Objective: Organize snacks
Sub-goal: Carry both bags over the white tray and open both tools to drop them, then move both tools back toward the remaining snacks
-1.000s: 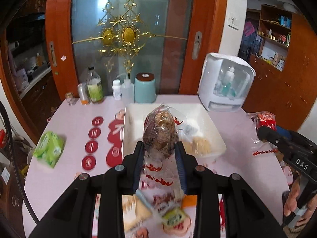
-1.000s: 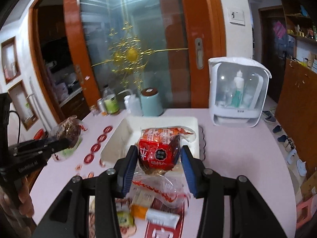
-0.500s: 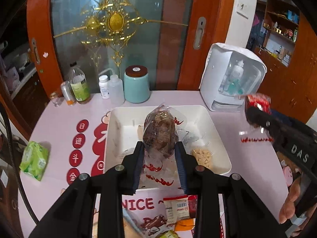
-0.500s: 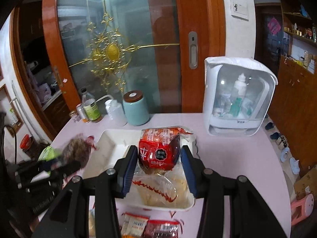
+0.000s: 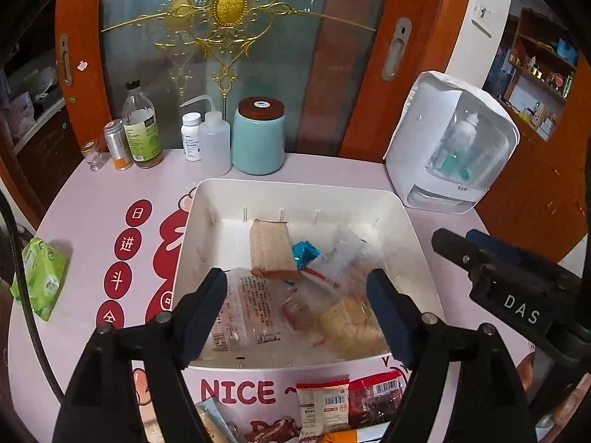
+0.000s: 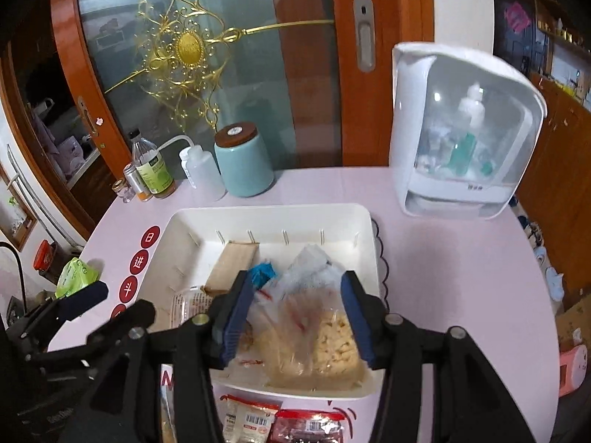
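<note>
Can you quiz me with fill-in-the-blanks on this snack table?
1. The left gripper is ____ and holds nothing.
2. The jar with the brown lid is pale ____.
3. The white tray holds a brown packet lying ____ a blue wrapper.
4. The table print by the tray reads ____.

Missing words: open; blue; beside; NICE

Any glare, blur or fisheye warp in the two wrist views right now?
Left wrist: sharp overall, door frame bows with fisheye, corners vignetted black, snacks in the white bin slightly smeared. Right wrist: white sterilizer box soft with a small glare spot, clear snack bags between the open right tool fingers blurred, edges warped.
</note>
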